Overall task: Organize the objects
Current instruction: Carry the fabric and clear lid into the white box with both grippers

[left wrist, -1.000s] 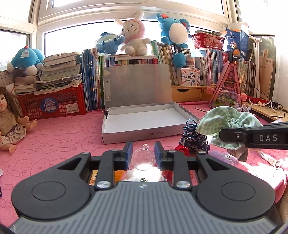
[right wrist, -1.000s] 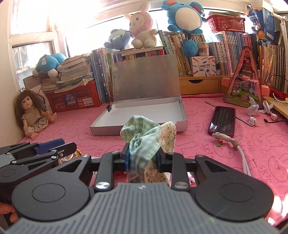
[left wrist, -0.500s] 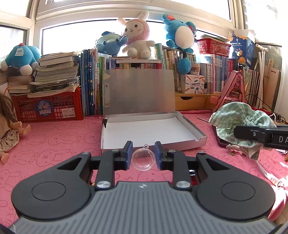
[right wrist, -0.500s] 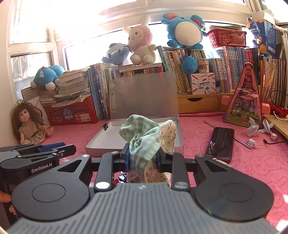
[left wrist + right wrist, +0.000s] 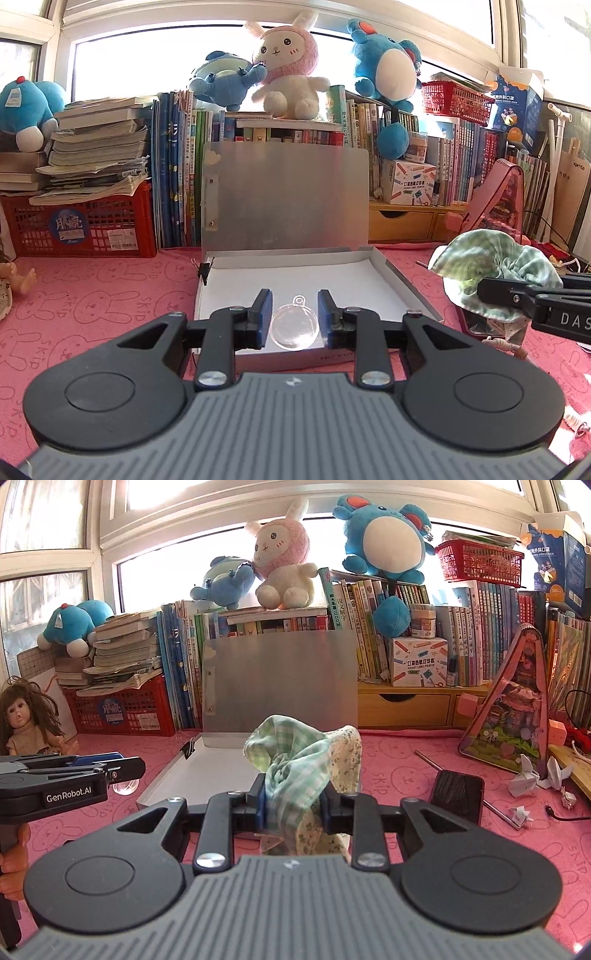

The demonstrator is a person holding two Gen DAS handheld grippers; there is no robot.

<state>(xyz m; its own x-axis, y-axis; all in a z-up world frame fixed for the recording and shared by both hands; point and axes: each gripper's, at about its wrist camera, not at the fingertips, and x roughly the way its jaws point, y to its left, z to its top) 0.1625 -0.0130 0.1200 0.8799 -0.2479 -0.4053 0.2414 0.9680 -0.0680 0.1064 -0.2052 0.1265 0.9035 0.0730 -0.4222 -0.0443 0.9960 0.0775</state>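
Observation:
My left gripper (image 5: pixel 294 317) is shut on a clear plastic ball (image 5: pixel 294 328) with a small loop on top, held above the near edge of the open silver box (image 5: pixel 402 280). The box's lid (image 5: pixel 286 195) stands upright against the books. My right gripper (image 5: pixel 293 797) is shut on a green checked cloth pouch (image 5: pixel 295 760), held up in front of the box (image 5: pixel 162 782). The pouch also shows in the left wrist view (image 5: pixel 495 266), right of the box. The left gripper (image 5: pixel 122 771) with the ball shows at the left of the right wrist view.
A pink rabbit-print mat (image 5: pixel 92 280) covers the table. A black phone (image 5: pixel 458 795) and a metal rod (image 5: pixel 428 760) lie right of the box. A doll (image 5: pixel 27 720), red crate (image 5: pixel 81 229), books, plush toys and a pink triangular case (image 5: pixel 513 720) line the back.
Both grippers have risen and moved forward towards the box, each keeping its object. The box now fills more of both views.

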